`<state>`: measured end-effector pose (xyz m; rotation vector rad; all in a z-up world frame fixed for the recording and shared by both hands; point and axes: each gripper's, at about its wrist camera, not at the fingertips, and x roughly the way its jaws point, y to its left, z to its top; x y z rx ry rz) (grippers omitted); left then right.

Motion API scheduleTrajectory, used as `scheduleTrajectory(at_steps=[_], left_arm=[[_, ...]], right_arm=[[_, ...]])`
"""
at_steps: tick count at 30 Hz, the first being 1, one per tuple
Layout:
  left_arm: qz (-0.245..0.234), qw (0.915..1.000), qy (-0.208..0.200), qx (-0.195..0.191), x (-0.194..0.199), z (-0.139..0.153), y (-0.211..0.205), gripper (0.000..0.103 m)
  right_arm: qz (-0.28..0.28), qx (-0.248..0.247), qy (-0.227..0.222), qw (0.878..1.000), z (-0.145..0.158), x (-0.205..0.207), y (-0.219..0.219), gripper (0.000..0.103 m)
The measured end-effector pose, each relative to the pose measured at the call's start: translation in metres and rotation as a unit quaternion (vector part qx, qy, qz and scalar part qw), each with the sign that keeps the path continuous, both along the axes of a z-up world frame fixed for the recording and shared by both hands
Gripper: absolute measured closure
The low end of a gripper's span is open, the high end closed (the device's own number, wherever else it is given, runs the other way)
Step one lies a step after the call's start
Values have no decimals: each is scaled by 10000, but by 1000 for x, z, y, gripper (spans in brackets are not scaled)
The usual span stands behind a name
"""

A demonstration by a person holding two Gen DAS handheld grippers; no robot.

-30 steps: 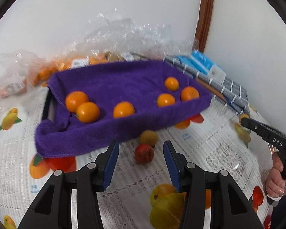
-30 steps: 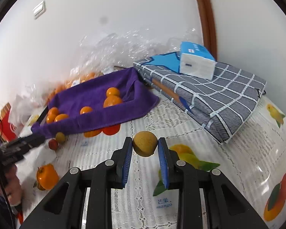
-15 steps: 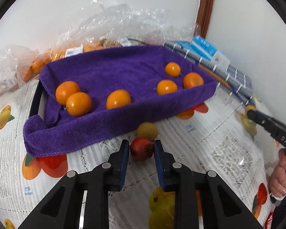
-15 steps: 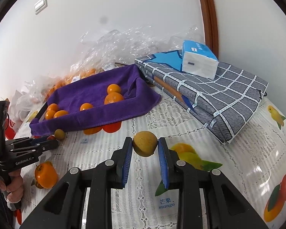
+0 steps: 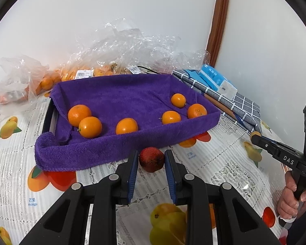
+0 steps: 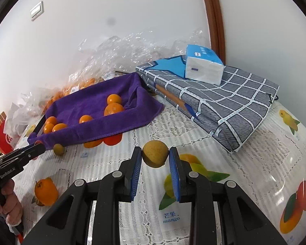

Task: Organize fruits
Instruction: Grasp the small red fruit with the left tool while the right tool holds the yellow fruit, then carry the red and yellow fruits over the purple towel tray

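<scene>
Between left tongs (image 5: 150, 161): red fruit (image 5: 151, 159)

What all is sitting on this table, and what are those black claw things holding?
oranges: six, orange, on the purple towel.
purple towel: one, lining a dark tray.
red fruit: one, between the left hand-held gripper's pads.
yellow-brown fruit: one, in the right hand-held gripper.
small olive fruit: one, by the towel's front edge.
persimmon: one, orange, on the tablecloth.
plastic bags: clear, some holding oranges, against the wall.
checked cloth: grey, folded, right of the towel.
tissue pack: blue-white, on the cloth.
left hand-held gripper: black, shut.
right hand-held gripper: black, shut.
</scene>
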<state>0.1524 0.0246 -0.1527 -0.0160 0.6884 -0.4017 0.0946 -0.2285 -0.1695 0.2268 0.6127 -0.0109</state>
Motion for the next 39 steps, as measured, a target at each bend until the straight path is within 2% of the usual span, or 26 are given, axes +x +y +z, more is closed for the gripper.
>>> scheduleTrajectory(at_steps=[10, 15, 23, 29, 39], left_arm=[[208, 9997, 26, -144, 4, -1, 9, 78], [386, 9991, -146, -135, 4, 4, 13, 78], [612, 9974, -149, -343, 8, 8, 24, 78], [923, 9944, -263, -439, 8, 12, 36, 78], [1343, 9890, -339, -525, 14, 17, 54, 78]], right_arm=[[-74, 14, -49, 10000, 1, -2, -2, 76], [173, 112, -35, 9998, 0, 0, 0, 76], [297, 6, -42, 9995, 5, 4, 13, 76], [566, -19, -319, 9979, 26, 13, 35, 76], [975, 107, -708, 9927, 60, 53, 68, 76]])
